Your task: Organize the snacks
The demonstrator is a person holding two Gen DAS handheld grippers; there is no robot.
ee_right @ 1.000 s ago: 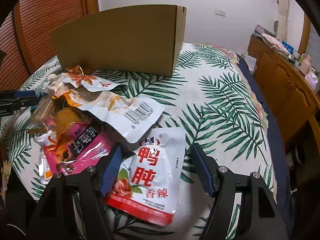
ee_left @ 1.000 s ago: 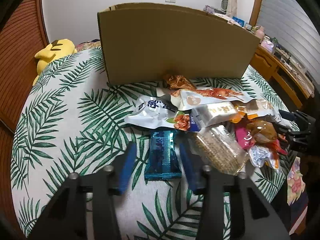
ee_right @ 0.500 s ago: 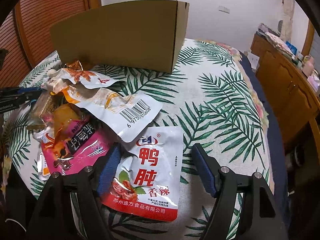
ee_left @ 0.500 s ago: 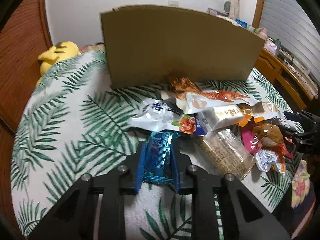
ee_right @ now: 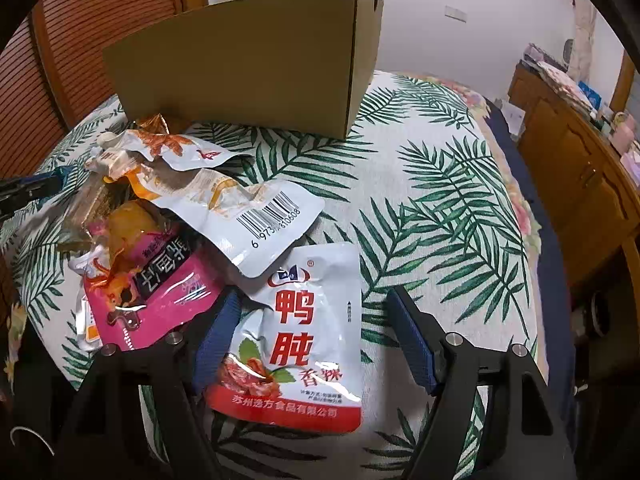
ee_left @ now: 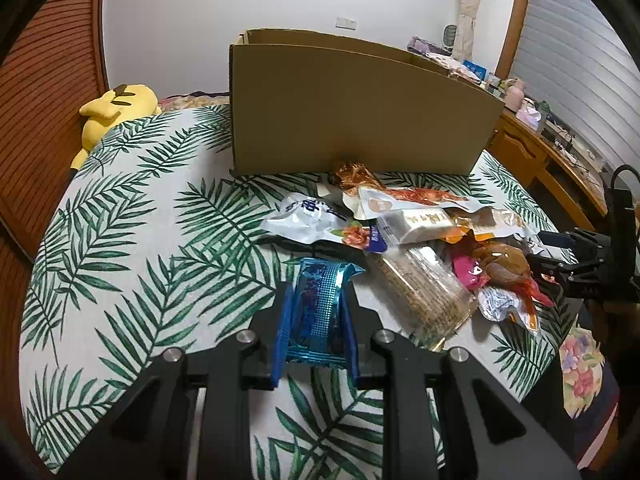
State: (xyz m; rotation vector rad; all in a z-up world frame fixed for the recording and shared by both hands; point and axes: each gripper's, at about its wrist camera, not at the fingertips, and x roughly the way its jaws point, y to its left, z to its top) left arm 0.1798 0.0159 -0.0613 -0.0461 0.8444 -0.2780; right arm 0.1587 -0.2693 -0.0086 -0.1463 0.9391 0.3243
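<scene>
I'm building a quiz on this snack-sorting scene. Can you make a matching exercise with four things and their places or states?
Things:
1. blue foil packet
2. white pouch with red characters
3. cardboard box
4. yellow plush toy

Places or states:
A. behind the snack pile
B. clamped in the left gripper
C. at the bed's far left edge
D. between the open right gripper fingers

Pairs: 1-B, 2-D, 3-A, 4-C

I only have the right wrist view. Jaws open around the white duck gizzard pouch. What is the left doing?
Observer: The left gripper is shut on a blue foil snack packet.
Operator: Lifted yet?
Observer: Cannot tell; its far end flares out just past the jaws, over the leaf-print cloth.
Operator: Is the cardboard box open on top?
Observer: Yes, the left view shows the cardboard box has an open top; its contents are hidden.
</scene>
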